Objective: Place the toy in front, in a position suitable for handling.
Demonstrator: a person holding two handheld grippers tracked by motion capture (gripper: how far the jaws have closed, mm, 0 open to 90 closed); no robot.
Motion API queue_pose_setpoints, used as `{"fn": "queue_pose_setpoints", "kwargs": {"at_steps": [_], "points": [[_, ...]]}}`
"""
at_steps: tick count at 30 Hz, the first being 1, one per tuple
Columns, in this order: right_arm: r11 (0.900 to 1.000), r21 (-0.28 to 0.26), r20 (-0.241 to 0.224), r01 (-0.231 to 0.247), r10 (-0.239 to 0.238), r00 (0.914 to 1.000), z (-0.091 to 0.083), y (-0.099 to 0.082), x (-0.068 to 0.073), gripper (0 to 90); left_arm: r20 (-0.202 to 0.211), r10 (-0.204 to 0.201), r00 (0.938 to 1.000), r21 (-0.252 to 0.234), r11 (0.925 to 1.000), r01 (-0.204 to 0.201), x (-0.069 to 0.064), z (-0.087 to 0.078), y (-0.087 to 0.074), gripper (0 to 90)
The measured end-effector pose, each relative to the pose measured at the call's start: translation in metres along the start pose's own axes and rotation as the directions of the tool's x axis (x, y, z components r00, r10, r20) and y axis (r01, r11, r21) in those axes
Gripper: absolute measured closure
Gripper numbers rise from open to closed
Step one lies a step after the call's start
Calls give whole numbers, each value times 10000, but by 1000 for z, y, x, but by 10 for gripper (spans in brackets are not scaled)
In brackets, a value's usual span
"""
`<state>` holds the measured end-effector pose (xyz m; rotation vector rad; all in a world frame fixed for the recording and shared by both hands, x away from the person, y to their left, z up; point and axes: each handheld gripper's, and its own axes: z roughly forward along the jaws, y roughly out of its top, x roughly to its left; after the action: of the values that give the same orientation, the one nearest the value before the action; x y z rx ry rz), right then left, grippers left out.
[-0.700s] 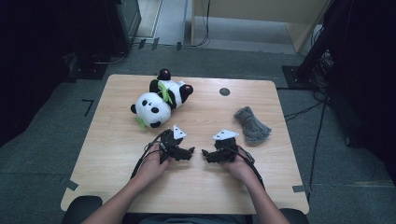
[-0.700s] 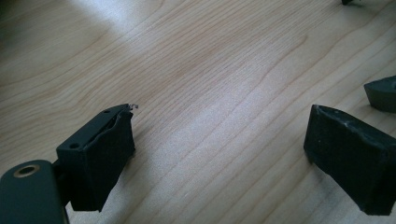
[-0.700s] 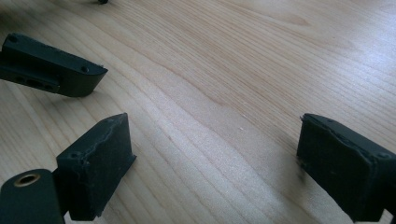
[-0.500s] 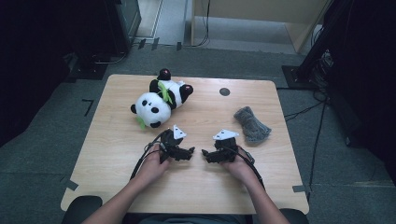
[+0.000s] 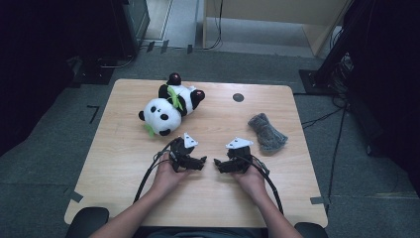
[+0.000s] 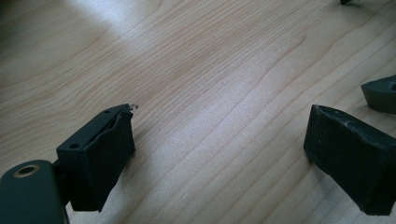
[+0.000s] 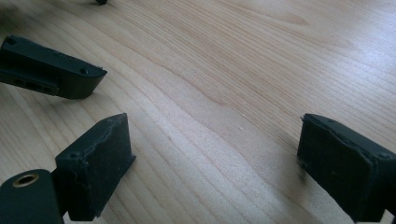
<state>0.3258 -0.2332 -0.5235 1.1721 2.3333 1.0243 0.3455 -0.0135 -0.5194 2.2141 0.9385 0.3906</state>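
Observation:
A plush panda lies on its back at the far left of the wooden table. A crumpled grey cloth lies at the right. Near the table's front middle, a person's two hands rest on the wood, each with a gripper, tips facing each other. The left gripper is open, with bare wood between its jaws. The right gripper is open too, nothing between its pads. In the right gripper view, one jaw of the left gripper lies at the upper left.
A small dark round hole sits in the tabletop at the far middle. Cables trail from both grippers toward the front edge. Dark equipment stands on the floor left and right of the table.

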Motion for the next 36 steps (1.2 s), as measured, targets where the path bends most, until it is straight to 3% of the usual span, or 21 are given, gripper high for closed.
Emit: {"fn": "queue_pose_setpoints", "kwargs": {"at_steps": [13,15,19,21,24,28,36], "points": [[9998,-29,222,-213,214,9995,2,2,2,98,208,204,9996,-40,9998,-203,4,-2,-1,95],[9998,-30,223,-214,215,9995,2,2,2,98,226,206,9995,-99,9997,-204,4,-3,-2,144],[9997,-46,235,-233,234,9995,3,3,3,101,239,220,9995,-10,9998,-220,6,-4,-2,146],[9997,131,230,-208,205,9995,4,5,3,102,251,233,9994,39,9997,-234,6,-5,-2,146],[9990,362,232,-272,264,9994,3,10,3,168,603,16,9982,100,9999,-22,9,-8,0,146],[9980,399,136,-492,487,9987,3,12,2,177,978,-212,9950,67,9998,206,11,-11,5,150],[9969,-75,-132,-787,786,9968,-14,20,-6,226,1089,-246,9937,-316,9991,282,15,-22,15,153]]}}
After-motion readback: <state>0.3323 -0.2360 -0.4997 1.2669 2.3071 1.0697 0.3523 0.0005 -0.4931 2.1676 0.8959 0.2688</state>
